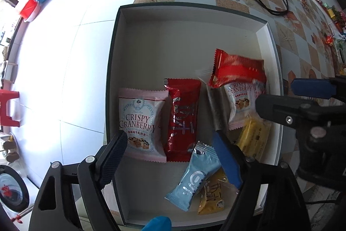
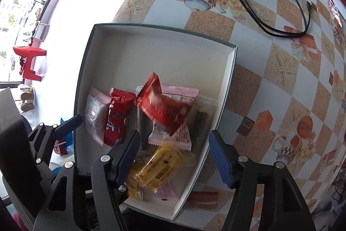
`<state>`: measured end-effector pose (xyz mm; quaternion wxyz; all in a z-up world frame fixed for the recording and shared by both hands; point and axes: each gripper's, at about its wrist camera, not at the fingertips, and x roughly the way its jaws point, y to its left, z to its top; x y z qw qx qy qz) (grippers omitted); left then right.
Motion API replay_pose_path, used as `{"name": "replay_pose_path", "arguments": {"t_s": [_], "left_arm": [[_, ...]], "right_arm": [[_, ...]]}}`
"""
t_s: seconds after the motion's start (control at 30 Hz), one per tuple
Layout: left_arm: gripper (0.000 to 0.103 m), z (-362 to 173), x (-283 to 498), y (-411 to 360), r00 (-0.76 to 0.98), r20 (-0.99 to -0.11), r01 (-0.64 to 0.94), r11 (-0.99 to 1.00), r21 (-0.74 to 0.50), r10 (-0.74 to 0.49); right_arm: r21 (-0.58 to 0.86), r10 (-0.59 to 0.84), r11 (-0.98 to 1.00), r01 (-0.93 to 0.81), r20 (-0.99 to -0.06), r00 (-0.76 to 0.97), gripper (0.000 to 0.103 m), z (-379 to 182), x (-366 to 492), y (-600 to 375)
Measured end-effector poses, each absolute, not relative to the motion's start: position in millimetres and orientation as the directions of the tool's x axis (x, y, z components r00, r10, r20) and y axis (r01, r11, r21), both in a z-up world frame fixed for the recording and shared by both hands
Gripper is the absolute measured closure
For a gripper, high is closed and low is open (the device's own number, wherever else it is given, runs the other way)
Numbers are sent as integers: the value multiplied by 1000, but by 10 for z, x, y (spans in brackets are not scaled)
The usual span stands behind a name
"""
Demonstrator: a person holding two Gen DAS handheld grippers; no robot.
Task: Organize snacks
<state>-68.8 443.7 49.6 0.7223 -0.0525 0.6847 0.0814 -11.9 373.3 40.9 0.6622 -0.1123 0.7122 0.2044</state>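
left gripper [image 1: 170,157] wide, empty, above light-blue foil snack packet [image 1: 193,179]; right gripper [image 2: 173,155] parted, empty, over yellow wrapped cake [image 2: 162,166]. red crinkled snack packet [image 2: 164,105] blurred, likely dropping into shallow white cardboard box [image 2: 151,42] on tabletop [image 2: 270,79].

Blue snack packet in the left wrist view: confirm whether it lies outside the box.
No, the blue snack packet lies inside the box, overlapping a yellow packet.

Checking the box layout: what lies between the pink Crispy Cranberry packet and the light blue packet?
In the left wrist view, the dark red packet lies between them.
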Motion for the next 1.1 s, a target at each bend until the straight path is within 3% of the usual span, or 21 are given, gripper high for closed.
{"name": "replay_pose_path", "arguments": {"t_s": [0.07,0.1,0.13,0.5,1.1], "left_arm": [[13,531,-733,4437,50,-994,-190,978,86,97],[13,547,-737,4446,51,-993,-191,977,97,108],[13,577,-746,4455,58,-992,-198,975,102,116],[13,806,-886,4347,60,-986,-156,977,143,154],[13,873,-1073,4092,13,-996,-114,989,89,91]], "right_arm": [[125,99,888,-443,-992,-82,27,446,-140,3720],[112,91,887,-448,-994,-67,10,475,-163,3715],[106,92,887,-449,-994,-53,1,501,-181,3703],[25,69,863,-504,-995,69,1,721,-409,3570],[25,61,843,-537,-997,50,1,773,-609,3559]]}}
